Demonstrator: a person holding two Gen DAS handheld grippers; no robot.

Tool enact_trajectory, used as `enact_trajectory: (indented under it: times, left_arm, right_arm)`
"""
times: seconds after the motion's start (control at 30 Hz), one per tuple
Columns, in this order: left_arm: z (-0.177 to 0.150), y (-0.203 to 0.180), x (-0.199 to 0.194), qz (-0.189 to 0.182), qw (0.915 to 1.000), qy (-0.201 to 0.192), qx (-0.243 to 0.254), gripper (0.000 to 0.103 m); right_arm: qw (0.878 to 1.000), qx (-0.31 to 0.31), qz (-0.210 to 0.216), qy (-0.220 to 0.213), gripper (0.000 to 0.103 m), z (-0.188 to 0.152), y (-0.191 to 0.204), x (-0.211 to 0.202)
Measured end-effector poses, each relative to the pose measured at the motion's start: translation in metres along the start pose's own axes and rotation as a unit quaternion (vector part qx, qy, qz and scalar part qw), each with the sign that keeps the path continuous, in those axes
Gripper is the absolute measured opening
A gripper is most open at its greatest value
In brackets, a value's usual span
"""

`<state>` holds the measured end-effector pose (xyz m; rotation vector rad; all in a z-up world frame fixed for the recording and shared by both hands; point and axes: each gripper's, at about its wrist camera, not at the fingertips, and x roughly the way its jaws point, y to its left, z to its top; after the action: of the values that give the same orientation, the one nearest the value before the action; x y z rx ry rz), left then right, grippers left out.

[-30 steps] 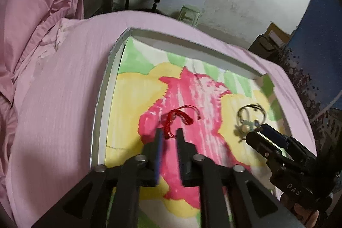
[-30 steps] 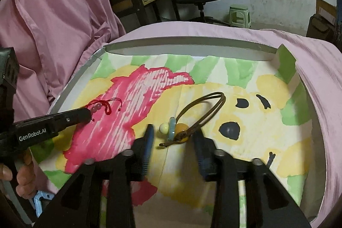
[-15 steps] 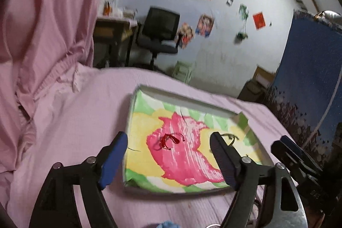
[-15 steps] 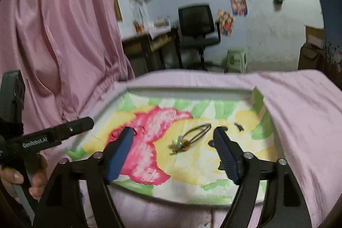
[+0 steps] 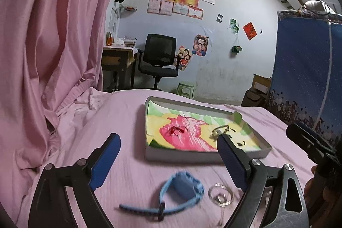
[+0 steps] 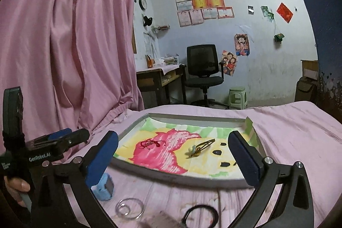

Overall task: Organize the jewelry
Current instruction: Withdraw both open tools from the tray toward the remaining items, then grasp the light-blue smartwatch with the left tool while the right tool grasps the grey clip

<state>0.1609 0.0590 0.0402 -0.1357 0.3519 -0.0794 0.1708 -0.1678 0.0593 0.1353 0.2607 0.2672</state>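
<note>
Risk first: clear ring (image 5: 220,198), low centre-right in the left wrist view, lies flat on the pink sheet (image 5: 119,116) and looks hard to pinch; judged, wide pads could slide off it or snag loose fabric. Blue watch (image 5: 181,191), just left of the ring, has a trailing strap that might drag the ring along. Dark loop (image 6: 201,215), at the bottom edge of the right wrist view, is blurred; what it is cannot be told.

Tray (image 6: 171,180) sits mid-frame; the red cord (image 6: 152,143) lies on its pink patch, the beaded band (image 6: 197,149) on the yellow, well apart.

Left gripper (image 5: 168,161): jaws opening, wide, nothing between them, touching nothing. Right gripper (image 6: 173,157): jaws opening, near full spread, empty, hovering before the tray.
</note>
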Motion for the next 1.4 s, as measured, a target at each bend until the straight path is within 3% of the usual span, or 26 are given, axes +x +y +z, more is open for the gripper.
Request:
enact_trajectory:
  times: [0.27, 0.47, 0.77, 1.0, 1.17, 1.23, 1.4]
  left_arm:
    - [-0.021, -0.007, -0.027, -0.001, 0.9997, -0.008, 0.022, 0.093]
    - [-0.032, -0.008, -0.03, -0.006, 0.9994, 0.009, 0.033, 0.093]
    - [-0.04, 0.0, -0.012, -0.007, 0.9974, 0.065, 0.029, 0.093]
    - [-0.046, 0.003, 0.016, -0.016, 0.9904, 0.135, 0.022, 0.093]
    - [-0.047, -0.001, 0.032, -0.016, 0.9855, 0.162, 0.05, 0.093]
    - [-0.046, -0.005, 0.038, -0.018, 0.983, 0.171, 0.064, 0.093]
    - [-0.046, -0.011, 0.049, -0.027, 0.9774, 0.191, 0.087, 0.093]
  right_arm:
    - [1.0, -0.006, -0.006, 0.011, 0.101, -0.022, 0.0, -0.027]
    - [0.999, -0.011, -0.009, 0.029, 0.101, -0.04, -0.003, -0.036]
    - [0.996, -0.003, -0.005, 0.087, 0.101, -0.056, -0.007, -0.025]
    - [0.99, -0.005, 0.005, 0.138, 0.101, -0.069, -0.006, -0.005]
    - [0.986, 0.003, 0.015, 0.165, 0.101, -0.076, -0.008, 0.007]
    - [0.984, 0.01, 0.019, 0.178, 0.1, -0.079, -0.01, 0.013]
    - [0.977, 0.019, 0.038, 0.21, 0.081, -0.086, -0.012, 0.031]
